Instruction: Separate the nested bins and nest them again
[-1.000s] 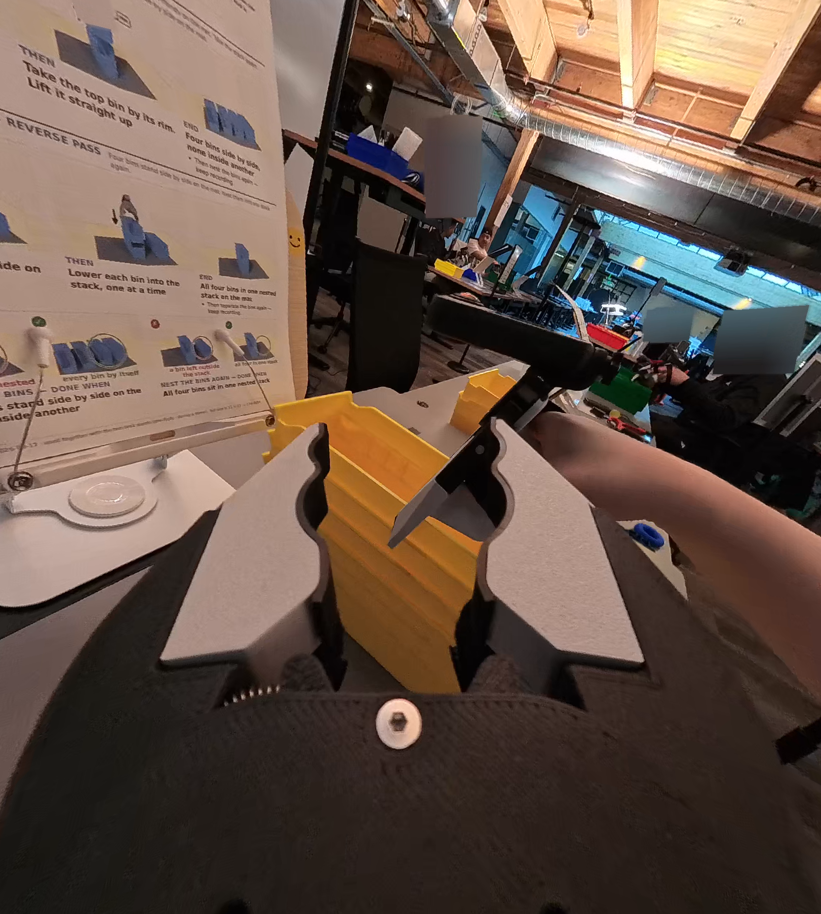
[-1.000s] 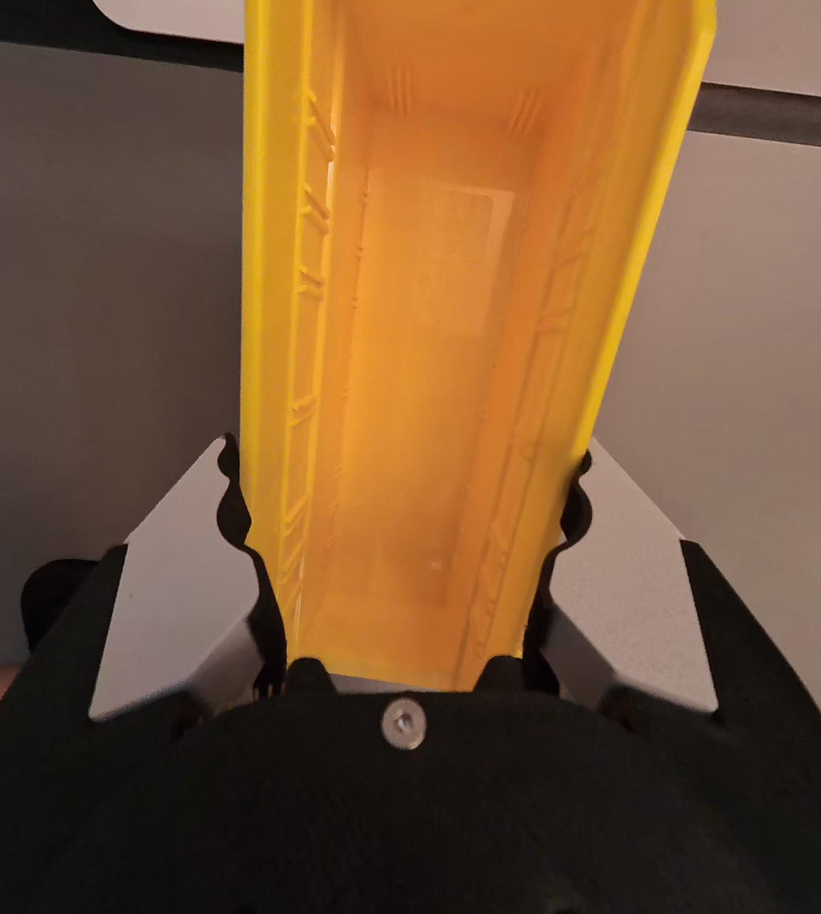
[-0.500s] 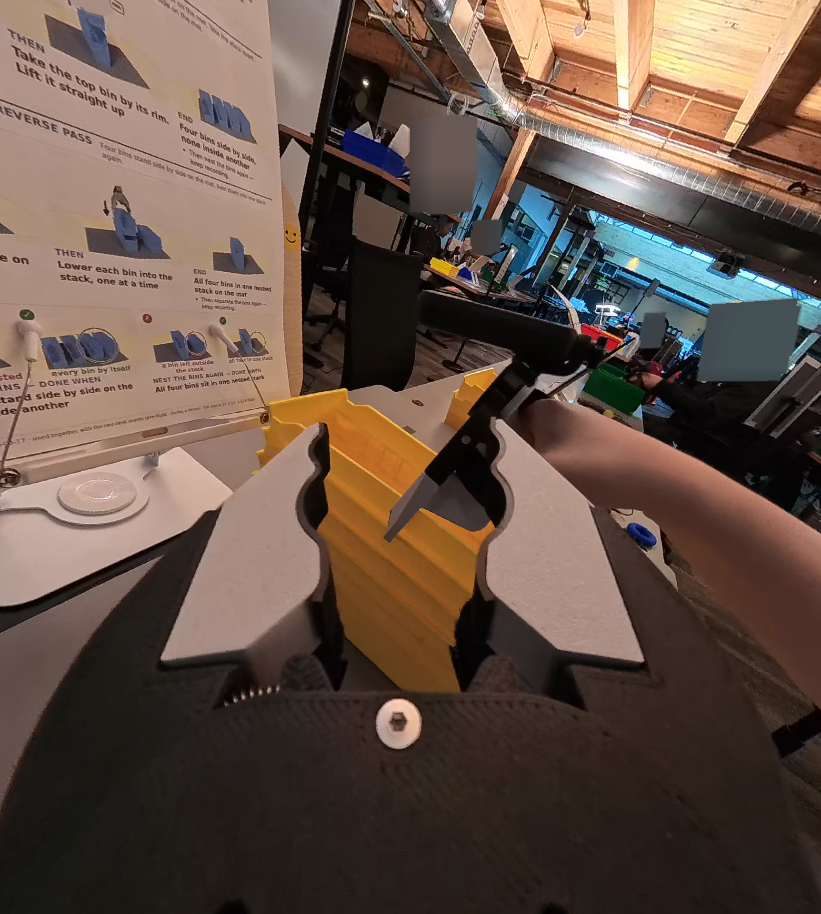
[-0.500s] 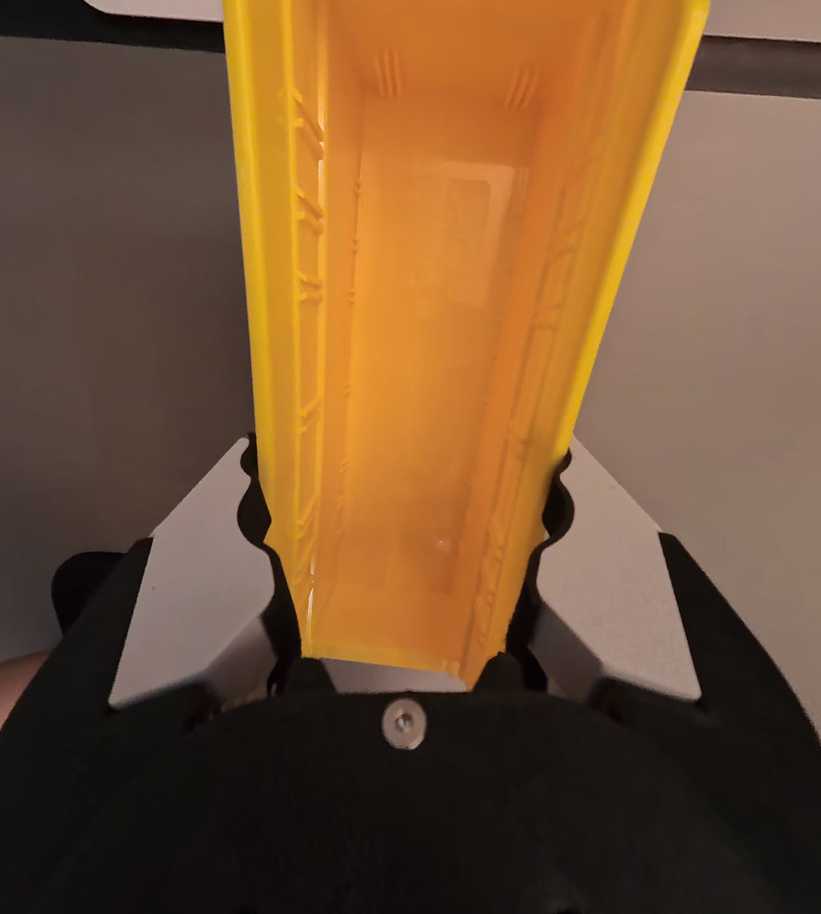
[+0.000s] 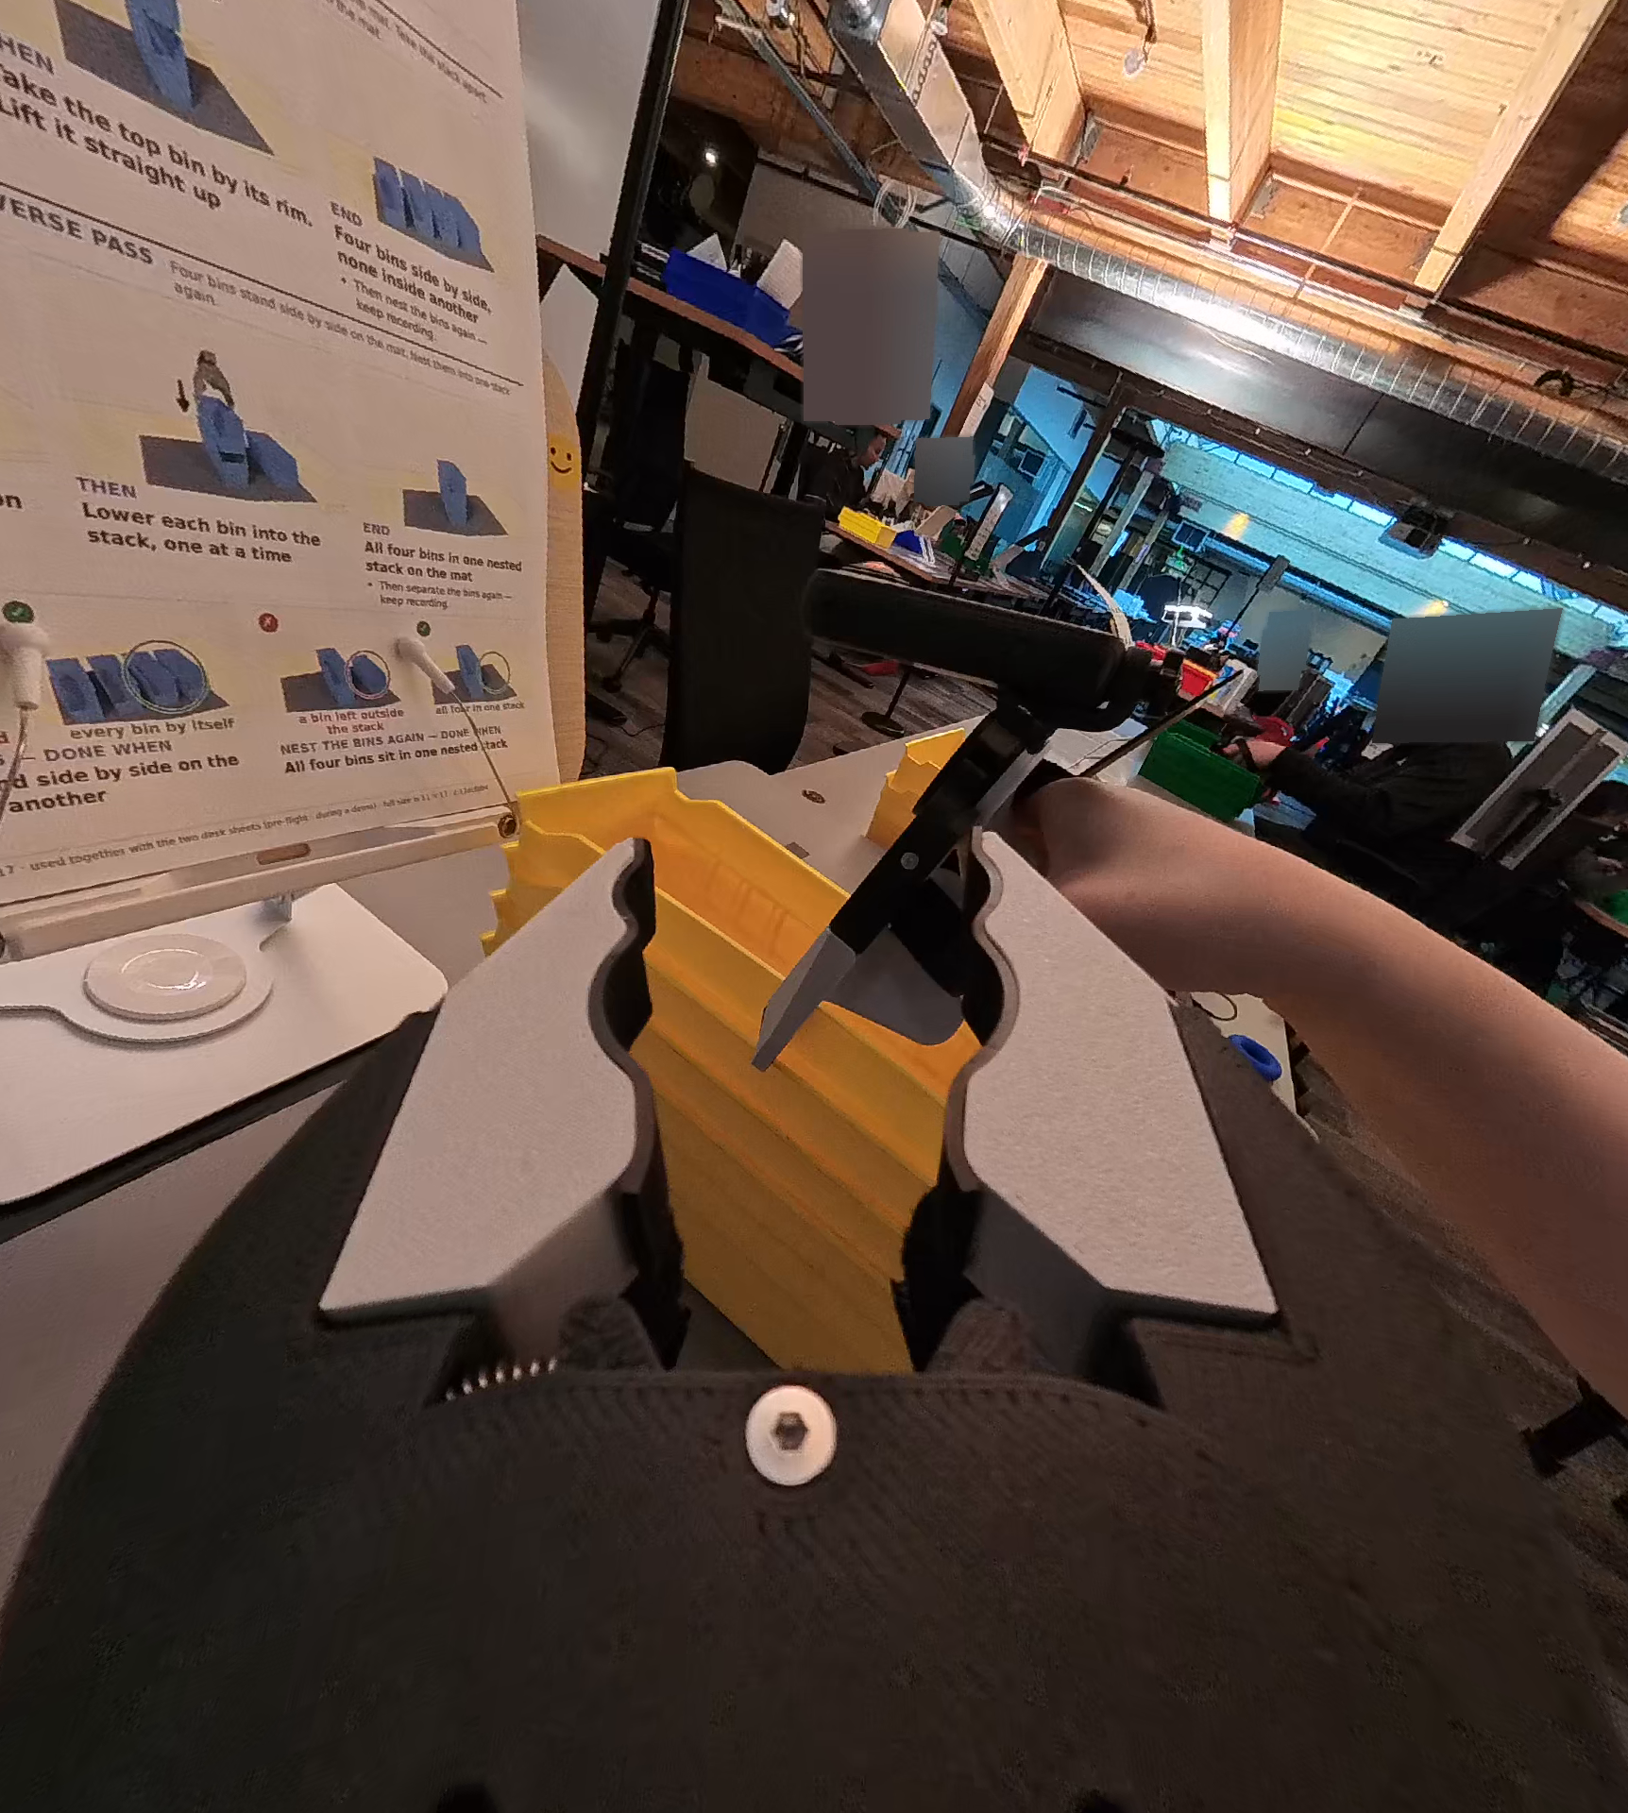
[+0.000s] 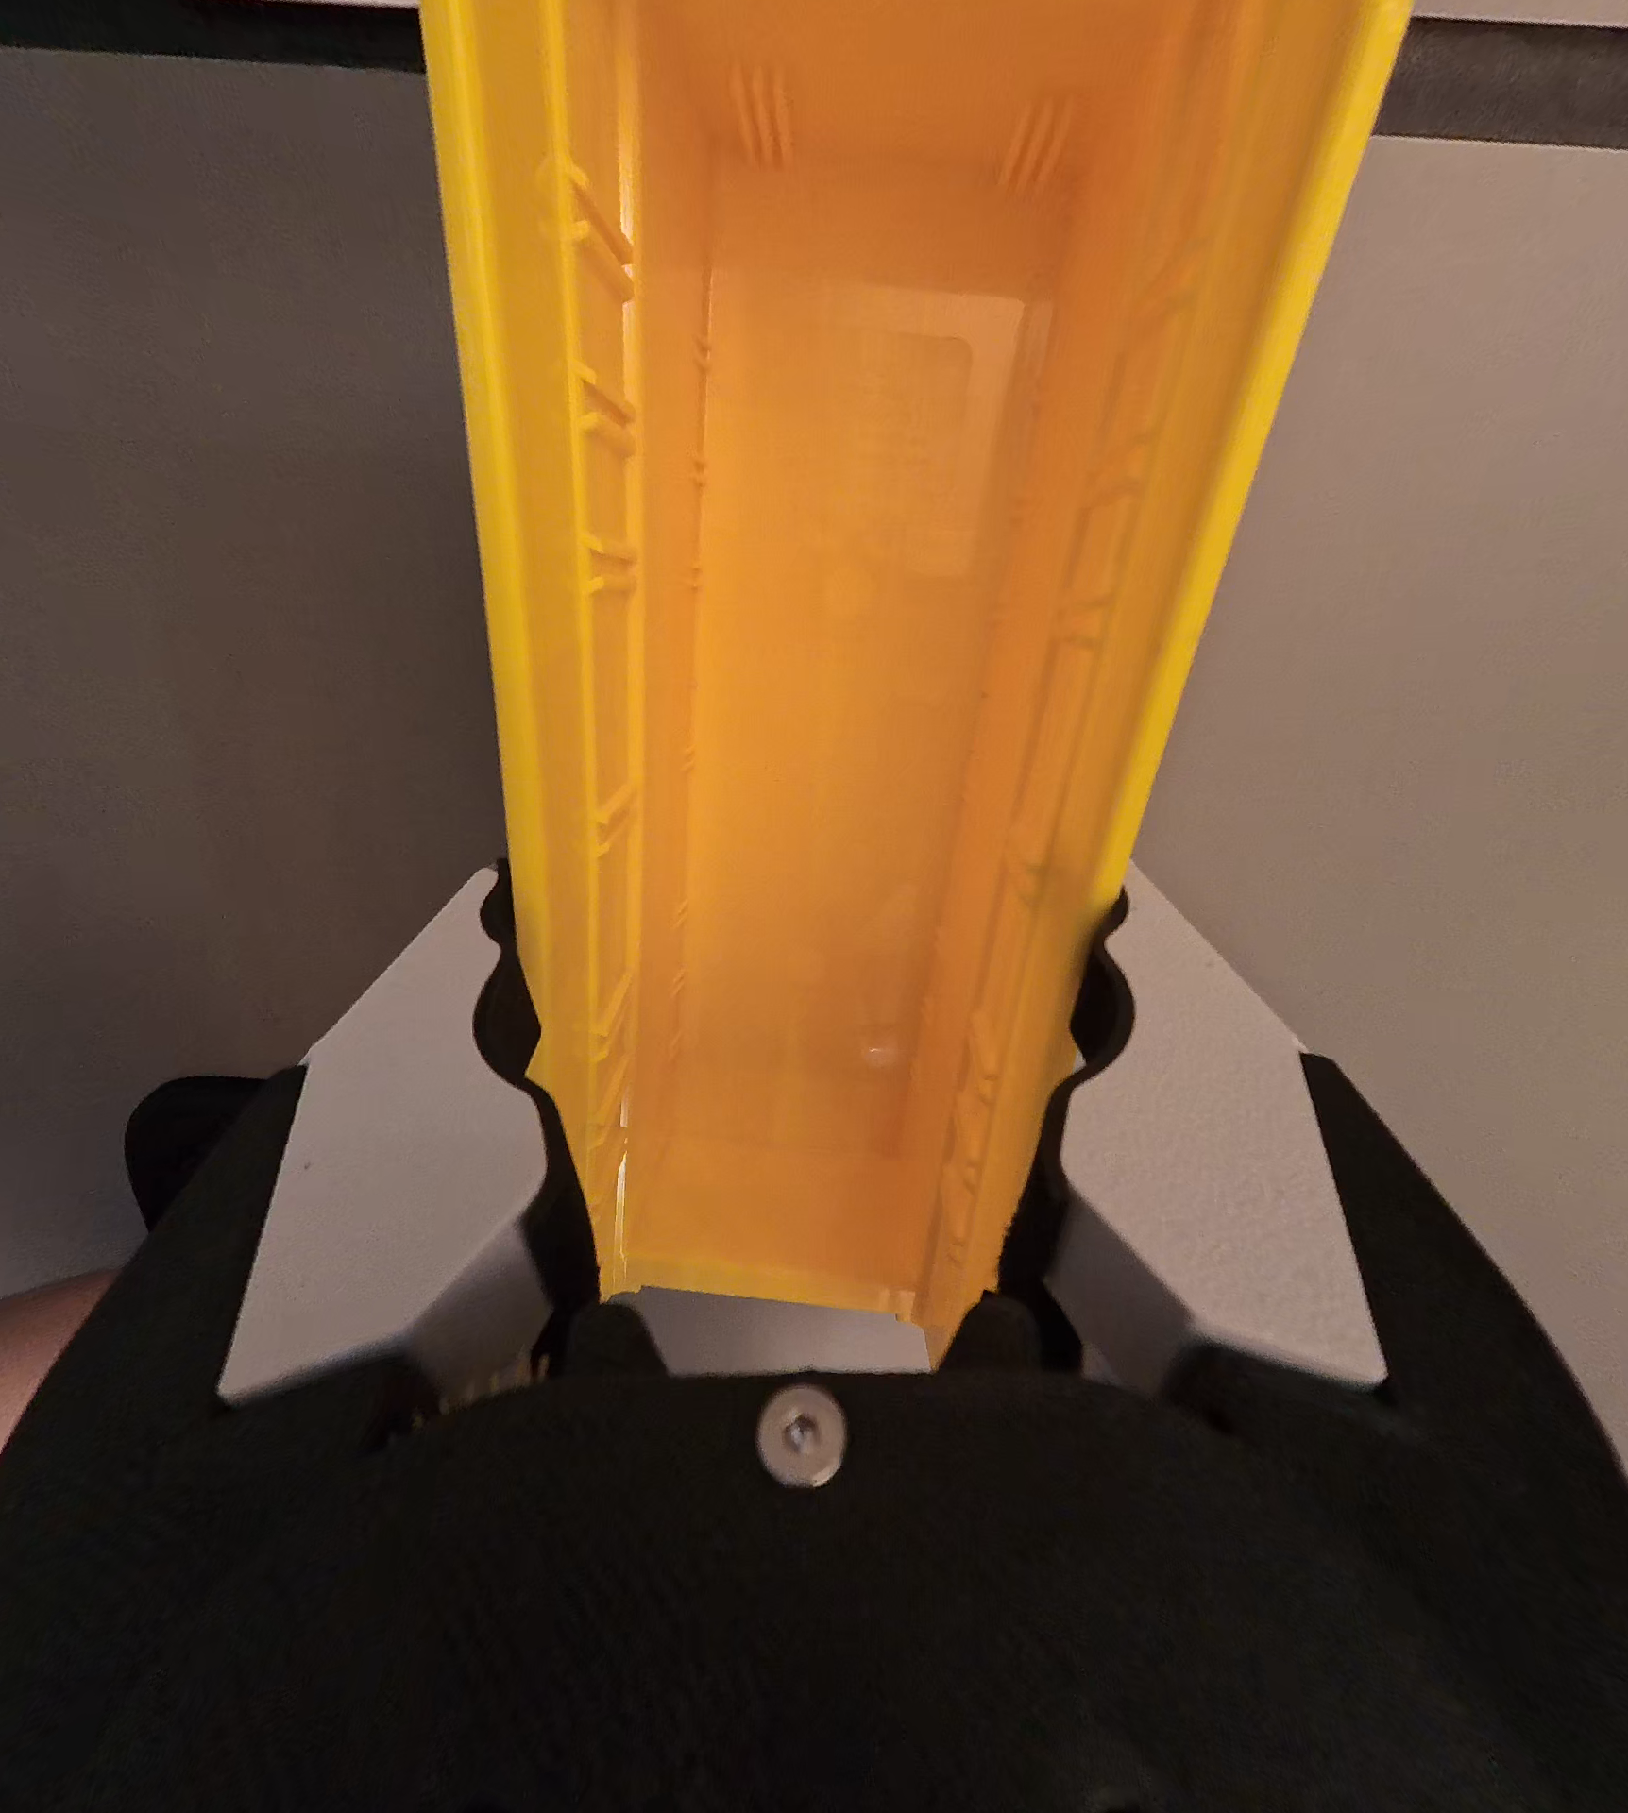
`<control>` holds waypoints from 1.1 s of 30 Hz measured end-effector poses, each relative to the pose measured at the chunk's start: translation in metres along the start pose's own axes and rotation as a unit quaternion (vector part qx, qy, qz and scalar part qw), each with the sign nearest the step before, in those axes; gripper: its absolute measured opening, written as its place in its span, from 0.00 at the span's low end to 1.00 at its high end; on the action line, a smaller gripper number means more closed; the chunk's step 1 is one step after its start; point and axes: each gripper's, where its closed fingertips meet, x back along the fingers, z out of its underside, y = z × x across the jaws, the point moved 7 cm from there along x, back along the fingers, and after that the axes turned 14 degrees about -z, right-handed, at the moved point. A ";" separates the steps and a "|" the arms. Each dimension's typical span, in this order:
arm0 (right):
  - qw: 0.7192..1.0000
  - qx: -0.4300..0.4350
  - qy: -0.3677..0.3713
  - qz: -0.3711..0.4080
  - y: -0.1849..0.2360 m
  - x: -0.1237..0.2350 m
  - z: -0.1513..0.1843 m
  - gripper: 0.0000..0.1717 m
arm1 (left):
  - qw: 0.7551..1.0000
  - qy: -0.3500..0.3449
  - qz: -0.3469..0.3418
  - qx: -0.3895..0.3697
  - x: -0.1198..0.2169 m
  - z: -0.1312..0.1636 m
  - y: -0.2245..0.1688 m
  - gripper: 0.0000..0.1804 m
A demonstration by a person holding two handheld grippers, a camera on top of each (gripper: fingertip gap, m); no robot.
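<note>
Yellow bins [image 5: 790, 1128] nested; right claw [image 6: 805, 981] grips top bin.

A printed instruction sheet [image 5: 202, 412] stood upright on a white stand [image 5: 153, 1020] at the left. Behind it stood a black chair [image 5: 741, 628], with blue bins [image 5: 732, 294] on a shelf and green bins [image 5: 1193, 775] at far workbenches under a wooden beam ceiling [image 5: 1281, 118].
</note>
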 end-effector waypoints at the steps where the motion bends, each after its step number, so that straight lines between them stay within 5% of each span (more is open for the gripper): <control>1: 1.000 0.000 0.000 0.000 0.000 0.000 0.000 0.66 | 1.000 0.000 0.000 0.000 0.000 0.000 0.000 0.34; 33: 1.000 -0.004 0.026 0.002 0.006 0.026 0.005 0.66 | 0.999 -0.005 0.041 0.029 0.004 -0.004 -0.006 0.34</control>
